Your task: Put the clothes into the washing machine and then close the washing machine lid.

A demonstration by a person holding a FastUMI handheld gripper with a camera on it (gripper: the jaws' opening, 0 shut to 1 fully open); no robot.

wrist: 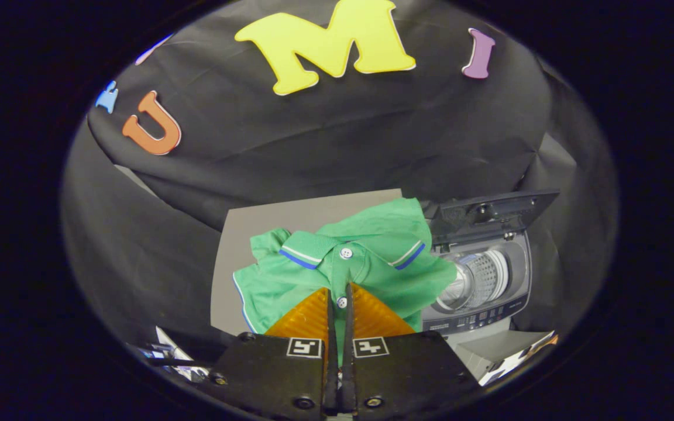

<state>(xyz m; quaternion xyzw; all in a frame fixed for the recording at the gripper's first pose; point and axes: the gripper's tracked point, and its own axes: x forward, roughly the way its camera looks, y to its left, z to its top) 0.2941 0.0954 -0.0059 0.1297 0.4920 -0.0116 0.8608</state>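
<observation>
**Jaws closed on the green shirt, washing machine open beside it**

The jaws stand almost together, with only a thin slit between them, and the gripper pinches the front placket of the green polo shirt between its two fingers. Both fingers press on the fabric; a strip of green cloth shows in the slit, and a white button sits right at the fingertips. A second white button is a little higher on the placket, just beyond the fingers.

The shirt spreads out just ahead of the fingers. Its collar has blue and white stripes at the edges and lies open to both sides. One sleeve with a blue edge goes out to the left of the fingers. The shirt lies over a grey board, which shows behind it and to its left.

To the right of the shirt stands the washing machine. Its lid is raised and tilted back, so the metal drum with its small holes is visible inside. The right edge of the shirt overlaps the near side of the machine's opening. A control panel runs along the front of the machine, below the drum.

Some papers lie low to the left of the gripper's body, too small to tell more.
</observation>
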